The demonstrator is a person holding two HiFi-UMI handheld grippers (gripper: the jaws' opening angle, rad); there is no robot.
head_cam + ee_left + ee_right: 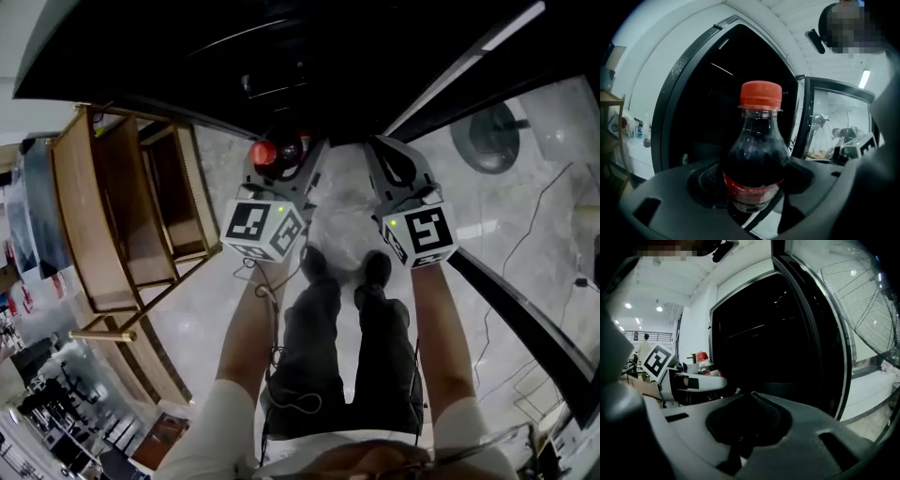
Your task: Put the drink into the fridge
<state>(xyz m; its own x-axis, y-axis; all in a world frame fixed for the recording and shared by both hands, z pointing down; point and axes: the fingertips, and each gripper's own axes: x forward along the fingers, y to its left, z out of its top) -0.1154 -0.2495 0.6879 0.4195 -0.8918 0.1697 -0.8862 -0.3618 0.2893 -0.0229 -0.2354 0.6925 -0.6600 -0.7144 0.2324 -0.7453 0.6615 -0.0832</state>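
Two grippers are held side by side before a tall black fridge (281, 47) whose dark interior is exposed, its glass door (820, 333) standing open at the right. A pale marble floor (202, 323) is seen below, with a light wooden shelf rack (112, 216) at the left and a round wire fan (492, 136) at the right. A small clear plastic bottle of dark cola with a red cap (757, 154) is clamped upright between the jaws of the left gripper (281, 157), just in front of the fridge opening. The jaws of the right gripper (752, 401) are closed together on nothing, and this gripper is held near the bottle, on its right.
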